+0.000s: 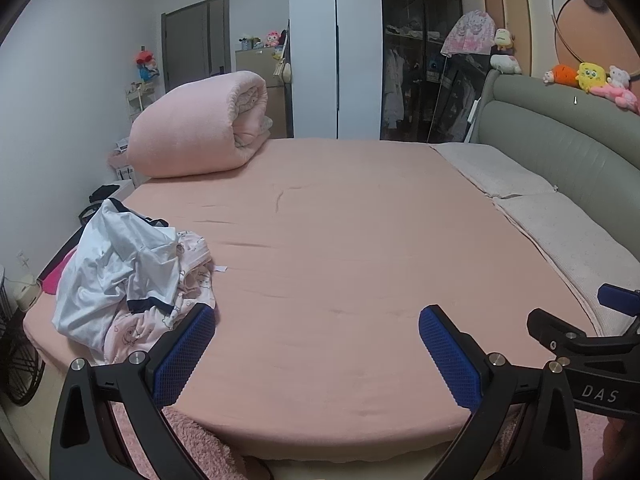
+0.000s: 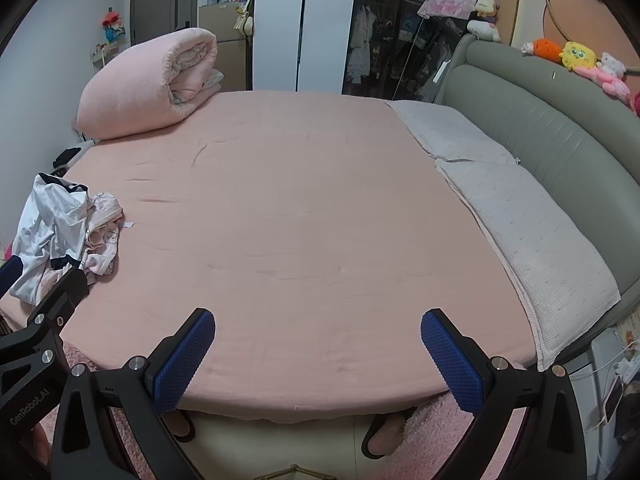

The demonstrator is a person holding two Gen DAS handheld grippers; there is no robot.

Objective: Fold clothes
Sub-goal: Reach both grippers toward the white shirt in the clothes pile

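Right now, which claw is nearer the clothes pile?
Left. The left claw hangs open beside the clothes pile; the right claw is open farther right, over bare sheet.

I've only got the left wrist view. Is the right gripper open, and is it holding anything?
Observer: The right gripper has its jaws wide apart, with nothing between them, over the bed's near edge.
Operator: Anything on the floor below that edge?
Observer: Two slippers poke out from under the bed.
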